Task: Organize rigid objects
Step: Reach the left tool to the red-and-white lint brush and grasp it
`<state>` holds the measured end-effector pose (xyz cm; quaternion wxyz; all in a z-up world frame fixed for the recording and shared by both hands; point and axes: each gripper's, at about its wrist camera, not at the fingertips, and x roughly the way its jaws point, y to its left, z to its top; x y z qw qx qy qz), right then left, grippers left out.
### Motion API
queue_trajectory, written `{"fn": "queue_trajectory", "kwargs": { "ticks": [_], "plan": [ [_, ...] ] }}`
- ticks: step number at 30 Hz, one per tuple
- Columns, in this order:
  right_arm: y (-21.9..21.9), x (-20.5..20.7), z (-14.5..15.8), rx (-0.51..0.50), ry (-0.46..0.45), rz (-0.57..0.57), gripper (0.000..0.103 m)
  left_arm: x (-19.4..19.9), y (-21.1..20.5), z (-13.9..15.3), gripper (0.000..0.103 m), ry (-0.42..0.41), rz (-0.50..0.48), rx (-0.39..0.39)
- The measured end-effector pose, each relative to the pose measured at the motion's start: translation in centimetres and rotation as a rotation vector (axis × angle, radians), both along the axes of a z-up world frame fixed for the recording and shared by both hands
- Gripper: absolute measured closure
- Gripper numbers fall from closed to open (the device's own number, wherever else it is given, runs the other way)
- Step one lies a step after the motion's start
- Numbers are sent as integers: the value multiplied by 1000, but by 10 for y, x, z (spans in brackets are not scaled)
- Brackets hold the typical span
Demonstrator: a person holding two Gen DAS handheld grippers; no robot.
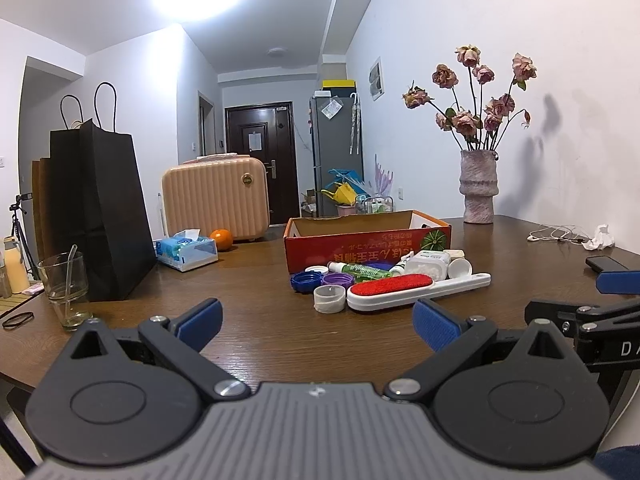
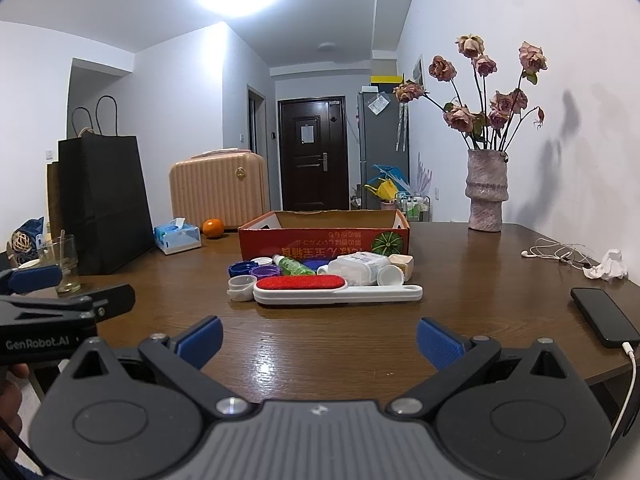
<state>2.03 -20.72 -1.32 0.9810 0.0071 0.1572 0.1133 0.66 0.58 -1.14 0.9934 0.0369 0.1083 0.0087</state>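
- The left gripper (image 1: pixel 318 318) hovers over the near edge of the wooden table (image 1: pixel 248 340), its blue-padded fingers (image 1: pixel 200 318) spread wide with nothing between them.
- The right gripper (image 2: pixel 320 336) is held beside it over the same near edge, fingers (image 2: pixel 438 342) likewise spread wide and holding nothing.
- A cardboard box (image 2: pixel 324 236) with red printed sides stands open toward the middle of the table, its inside hidden from both views.
- A cluster of small things lies just in front of the box, on the side facing the grippers: a white lint brush (image 2: pixel 338 290) with a red pad lies nearest, its handle pointing right.
- Behind the brush are a white pill bottle (image 2: pixel 360 267) on its side, a green bottle (image 2: pixel 294 266) lying down, blue and purple caps (image 2: pixel 250 270), and a small clear cup (image 2: pixel 242 286) at the left end.
- A black paper bag (image 1: pixel 108 216) stands near the left edge, with a drinking glass (image 1: pixel 66 288) in front of it.
- A tissue pack (image 1: pixel 186 250) and an orange (image 1: pixel 221 239) sit at the far edge.
- A vase of dried roses (image 2: pixel 486 190) stands at the far right corner; a phone (image 2: pixel 604 316) lies by the right edge.
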Motion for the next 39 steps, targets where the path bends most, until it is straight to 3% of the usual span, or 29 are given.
{"fn": "queue_trajectory", "kwargs": {
  "ticks": [5,8,10,14,19,21,25,26,28,33,36,39],
  "plan": [
    [-4,6,1,-2,-16,-10,0,9,-1,0,0,-5,-5,22],
    [-11,21,0,-20,-39,-48,0,30,-3,-5,0,-38,38,113],
    [-15,38,-3,-31,-21,-50,0,54,0,-9,0,-4,67,136],
    [-28,80,-12,-31,29,-62,0,102,11,-12,0,131,35,45],
    [-38,133,-18,-86,49,-34,0,141,2,-15,0,185,-8,29],
    [-43,150,-21,-87,47,18,0,156,0,-16,0,236,-43,-18],
    [-53,193,-20,-86,171,37,1,193,-6,-19,1,376,-130,-164],
    [-55,203,-20,-83,193,36,4,203,-8,-20,7,392,-135,-184],
    [-61,226,-20,-83,211,35,28,223,-13,-21,15,413,-123,-195],
    [-79,269,-26,15,289,53,46,261,-12,-22,27,481,-144,-288],
    [-85,288,-33,25,337,59,69,276,-11,-25,32,521,-146,-323],
    [-90,294,-43,14,365,51,74,285,-11,-30,32,543,-130,-334]
  ]
}}
